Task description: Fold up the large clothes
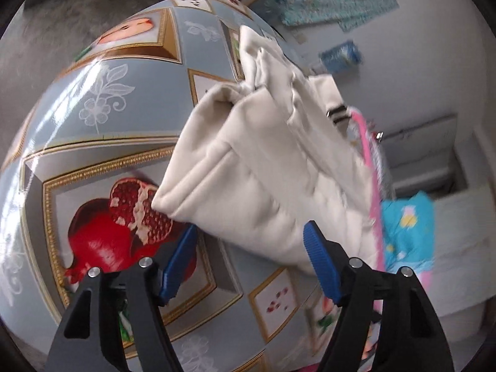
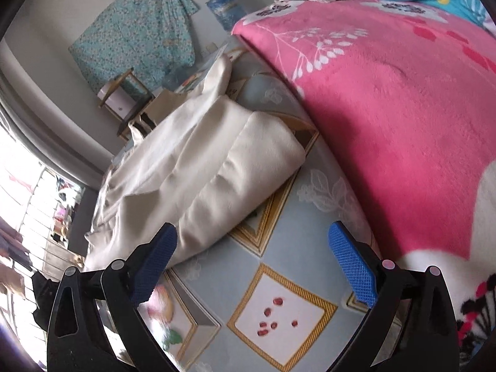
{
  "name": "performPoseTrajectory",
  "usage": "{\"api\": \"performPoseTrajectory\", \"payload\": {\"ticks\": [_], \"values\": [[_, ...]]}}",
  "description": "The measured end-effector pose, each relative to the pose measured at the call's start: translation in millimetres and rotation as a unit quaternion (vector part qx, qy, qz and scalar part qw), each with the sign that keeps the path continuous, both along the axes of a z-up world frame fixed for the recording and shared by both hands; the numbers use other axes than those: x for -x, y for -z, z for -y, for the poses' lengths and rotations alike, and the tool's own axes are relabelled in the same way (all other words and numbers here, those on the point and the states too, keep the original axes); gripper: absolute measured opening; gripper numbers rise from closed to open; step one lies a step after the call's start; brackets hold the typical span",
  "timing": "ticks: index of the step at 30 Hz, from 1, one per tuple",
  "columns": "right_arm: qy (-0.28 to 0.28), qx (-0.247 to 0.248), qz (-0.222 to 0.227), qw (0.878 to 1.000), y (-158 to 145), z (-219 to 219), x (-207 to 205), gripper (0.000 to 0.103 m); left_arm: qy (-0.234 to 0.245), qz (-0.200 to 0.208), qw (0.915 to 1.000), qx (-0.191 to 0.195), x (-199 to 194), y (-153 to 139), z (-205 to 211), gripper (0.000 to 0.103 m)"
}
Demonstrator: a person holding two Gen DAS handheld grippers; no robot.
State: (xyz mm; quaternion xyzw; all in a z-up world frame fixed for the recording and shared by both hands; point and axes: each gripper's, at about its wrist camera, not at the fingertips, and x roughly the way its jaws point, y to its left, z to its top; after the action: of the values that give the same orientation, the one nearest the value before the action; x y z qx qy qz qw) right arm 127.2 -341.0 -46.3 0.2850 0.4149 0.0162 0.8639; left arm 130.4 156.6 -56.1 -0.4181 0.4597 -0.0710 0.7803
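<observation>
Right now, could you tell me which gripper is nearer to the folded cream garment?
Left. The left gripper stands open right at the cream garment, whose near edge sits between its fingers. The right gripper is open beside its folded end, over bare tablecloth.

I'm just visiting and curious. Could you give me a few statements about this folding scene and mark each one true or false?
1. The cream garment lies on a tablecloth printed with fruit pictures. True.
2. The right gripper is clamped on the garment. False: its jaws stand wide apart over the tablecloth, holding nothing.
3. A pink blanket lies beside the garment. True.
4. The left gripper holds a pomegranate. False: the pomegranate is only printed on the cloth; the gripper is open.
5. The garment is spread fully flat. False: it is bunched in thick folds.
</observation>
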Motion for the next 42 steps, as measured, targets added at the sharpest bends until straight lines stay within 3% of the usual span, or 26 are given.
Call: {"api": "performPoseTrajectory", "payload": {"ticks": [3,6,10,13,14,16,17,20,23,25,30,34,37,40,42], "values": [[0.012,-0.010,0.011,1.000,1.9,5.5,-8.8,0.095,-0.022,0.002,0.9995,0.021,-2.8,1.7,-4.2,0.069],[0.028,-0.013,0.019,0.999,3.3,11.4,-20.7,0.095,-0.036,0.005,0.9993,-0.002,-4.8,-2.2,0.4,0.067],[0.059,-0.003,0.026,0.998,6.0,17.9,-39.0,0.087,-0.057,0.004,0.9966,-0.060,-9.2,-4.5,7.6,0.042],[0.070,0.030,0.027,0.997,3.3,14.5,-54.2,0.061,-0.051,0.013,0.9916,-0.118,-15.0,-5.6,15.4,0.025],[0.064,0.042,0.024,0.997,1.6,11.1,-57.8,0.043,-0.038,0.018,0.9873,-0.153,-17.6,-8.8,22.2,0.020],[0.050,0.089,0.037,0.994,-12.8,-2.4,-59.8,0.023,-0.014,0.033,0.9756,-0.217,-19.7,-18.2,35.7,0.014],[0.045,0.108,0.047,0.992,-20.3,-7.7,-57.5,0.020,0.003,0.047,0.9635,-0.263,-19.8,-27.1,46.0,0.012],[0.033,0.162,0.084,0.983,-48.4,-25.3,-44.5,0.015,0.019,0.080,0.9345,-0.346,-12.3,-50.4,63.9,0.009],[0.023,0.177,0.114,0.977,-72.1,-33.5,-28.2,0.013,0.015,0.117,0.9073,-0.404,2.7,-75.6,78.5,0.006],[0.020,0.178,0.128,0.975,-83.7,-34.7,-16.9,0.011,0.018,0.145,0.8966,-0.418,14.6,-91.7,84.2,0.006],[0.016,0.162,0.139,0.977,-101.9,-26.4,23.3,0.011,0.026,0.171,0.8975,-0.406,41.1,-117.9,77.9,0.006],[0.016,0.140,0.120,0.983,-95.0,-18.7,50.4,0.011,0.035,0.167,0.9021,-0.396,71.5,-130.7,63.8,0.006],[0.010,0.134,0.088,0.987,-73.9,-18.3,60.7,0.011,0.046,0.129,0.9217,-0.363,88.6,-119.9,45.0,0.006],[-0.010,0.130,0.040,0.991,-40.9,-19.7,54.9,0.013,0.063,0.059,0.9481,-0.306,92.4,-78.7,21.8,0.008],[-0.021,0.145,0.004,0.989,-24.5,-20.1,47.2,0.025,0.065,0.015,0.9573,-0.281,88.5,-54.9,11.4,0.012]]}}
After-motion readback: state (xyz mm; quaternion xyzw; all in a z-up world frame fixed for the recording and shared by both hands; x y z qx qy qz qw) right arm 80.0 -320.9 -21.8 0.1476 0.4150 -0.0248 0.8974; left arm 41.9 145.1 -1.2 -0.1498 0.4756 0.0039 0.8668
